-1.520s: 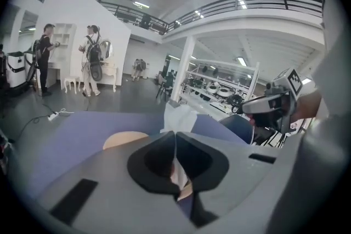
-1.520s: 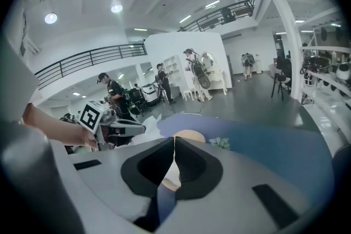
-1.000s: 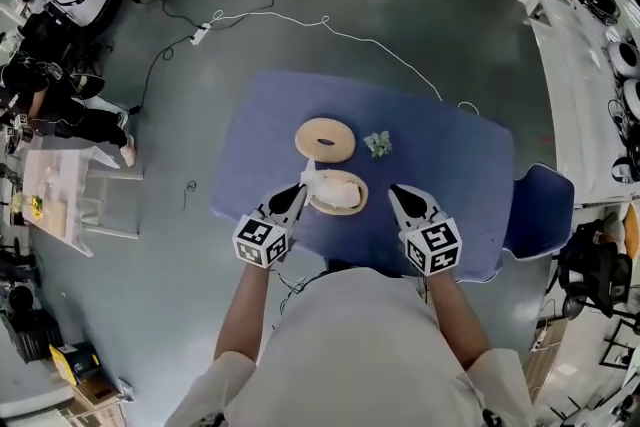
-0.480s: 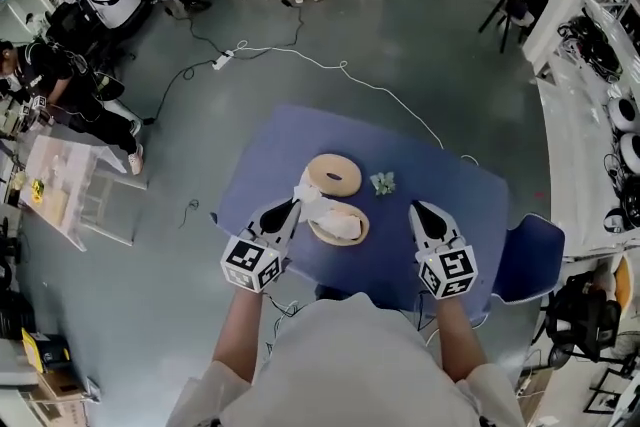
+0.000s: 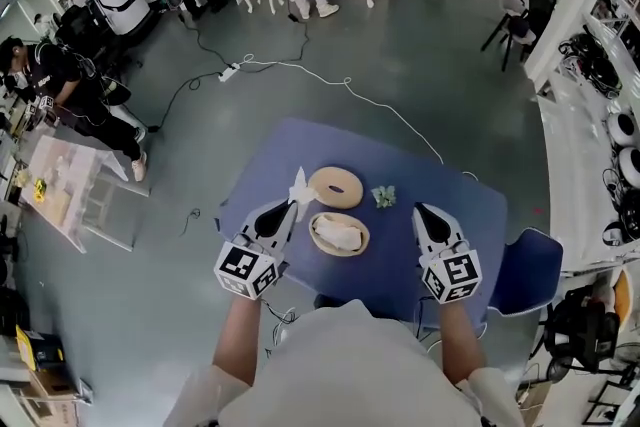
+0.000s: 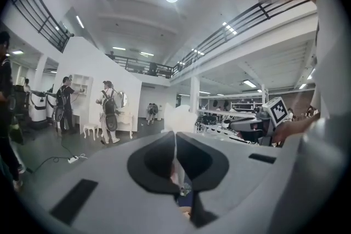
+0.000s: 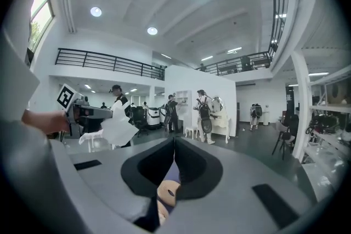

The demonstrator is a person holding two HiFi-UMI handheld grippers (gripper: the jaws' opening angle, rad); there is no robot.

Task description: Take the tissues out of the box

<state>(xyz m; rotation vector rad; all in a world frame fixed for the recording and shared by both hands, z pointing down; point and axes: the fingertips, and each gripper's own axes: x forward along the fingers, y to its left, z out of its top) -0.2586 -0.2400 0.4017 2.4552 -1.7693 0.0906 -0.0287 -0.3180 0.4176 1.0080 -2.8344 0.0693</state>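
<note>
Tissue (image 5: 298, 185) hangs pinched in the closed left gripper (image 5: 284, 212), just above and left of the round box (image 5: 340, 254) on the tabletop (image 5: 400, 173). More tissues lie inside. Right gripper (image 5: 426, 215) is closed, empty.

Blue table (image 5: 470, 215): box (image 5: 340, 253), lid (image 5: 318, 187), green object (image 5: 384, 197)

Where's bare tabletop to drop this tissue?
Widest bare patch: the table right of the green clump, out to its right edge. A strip lies beyond the lid, at the far edge. The middle is crowded: lid, box, clump close together.
</note>
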